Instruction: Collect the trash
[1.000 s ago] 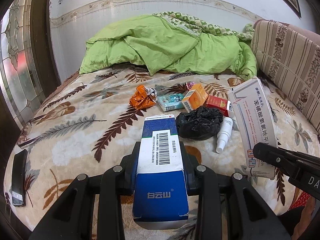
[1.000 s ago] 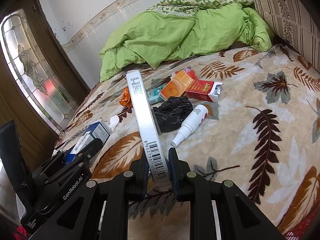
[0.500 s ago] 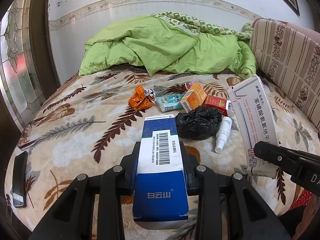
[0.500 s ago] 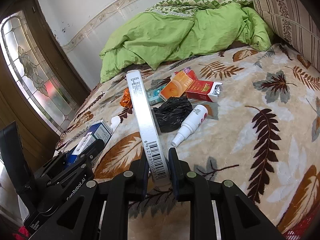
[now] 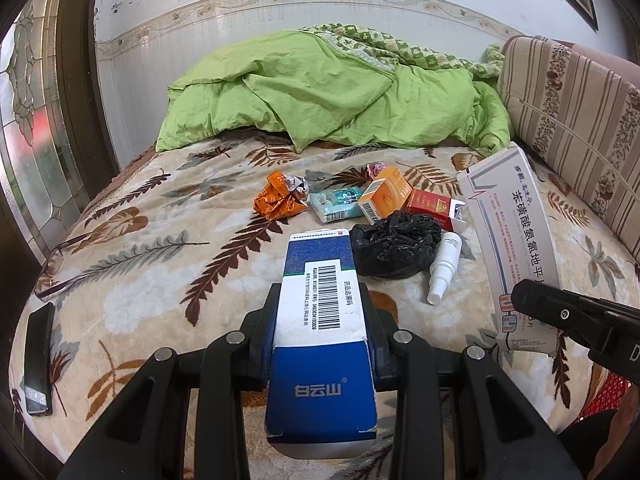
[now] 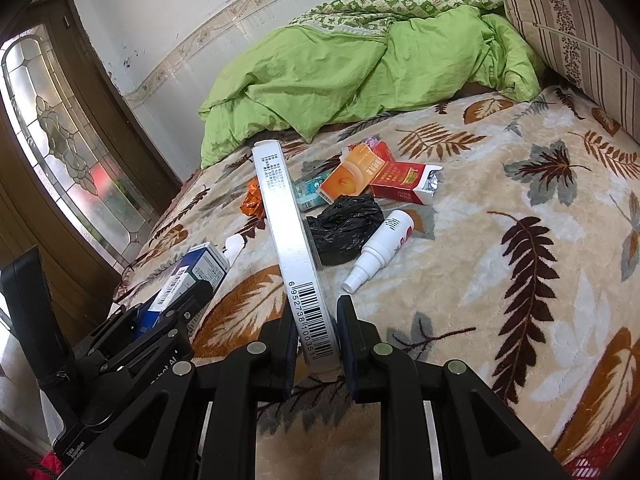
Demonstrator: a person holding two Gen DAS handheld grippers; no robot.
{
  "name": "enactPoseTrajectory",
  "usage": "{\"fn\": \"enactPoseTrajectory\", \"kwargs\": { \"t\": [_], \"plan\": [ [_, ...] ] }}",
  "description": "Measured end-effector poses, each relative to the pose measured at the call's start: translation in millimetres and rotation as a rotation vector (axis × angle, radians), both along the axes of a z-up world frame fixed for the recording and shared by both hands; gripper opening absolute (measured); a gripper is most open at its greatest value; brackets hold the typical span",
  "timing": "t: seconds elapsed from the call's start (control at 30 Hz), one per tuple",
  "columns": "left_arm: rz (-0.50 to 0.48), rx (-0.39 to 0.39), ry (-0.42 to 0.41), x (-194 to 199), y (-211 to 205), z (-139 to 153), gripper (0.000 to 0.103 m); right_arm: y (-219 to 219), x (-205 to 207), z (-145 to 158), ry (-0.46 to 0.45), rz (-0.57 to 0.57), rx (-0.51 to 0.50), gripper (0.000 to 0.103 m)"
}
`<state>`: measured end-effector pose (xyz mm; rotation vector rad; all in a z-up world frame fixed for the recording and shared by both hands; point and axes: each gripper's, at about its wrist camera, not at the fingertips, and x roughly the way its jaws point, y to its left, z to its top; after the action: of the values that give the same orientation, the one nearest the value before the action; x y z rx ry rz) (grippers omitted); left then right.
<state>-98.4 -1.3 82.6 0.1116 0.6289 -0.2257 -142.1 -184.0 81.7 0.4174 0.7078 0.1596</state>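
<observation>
My left gripper (image 5: 322,334) is shut on a blue and white medicine box (image 5: 320,320), held above the bed's near edge. My right gripper (image 6: 316,338) is shut on a flat white medicine box (image 6: 292,248), gripped on its thin edge; this box also shows in the left wrist view (image 5: 512,240). On the leaf-patterned blanket (image 5: 160,264) lie an orange wrapper (image 5: 278,200), a teal packet (image 5: 336,204), an orange box (image 5: 384,196), a red box (image 5: 434,206), a crumpled black bag (image 5: 394,244) and a white spray bottle (image 5: 442,266).
A green duvet (image 5: 320,92) is heaped at the far end of the bed. A striped cushion (image 5: 572,112) stands along the right side. A dark phone (image 5: 38,356) lies at the bed's left edge. A glass-panelled door (image 6: 72,144) is on the left.
Both grippers have drawn back slightly from the bed with their boxes still held. The trash on the blanket has not moved.
</observation>
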Motion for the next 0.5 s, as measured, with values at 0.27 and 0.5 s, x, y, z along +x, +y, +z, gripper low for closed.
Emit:
{"fn": "enactPoseTrajectory", "kwargs": {
  "t": [0.27,0.5],
  "plan": [
    [0.000,0.000,0.001,0.2,0.0,0.0,0.033,0.2,0.1,0.4,0.000,0.000,-0.001,0.020],
    [0.002,0.001,0.001,0.2,-0.3,0.1,0.033,0.3,-0.7,1.2,0.002,0.000,0.001,0.020]
  ]
}}
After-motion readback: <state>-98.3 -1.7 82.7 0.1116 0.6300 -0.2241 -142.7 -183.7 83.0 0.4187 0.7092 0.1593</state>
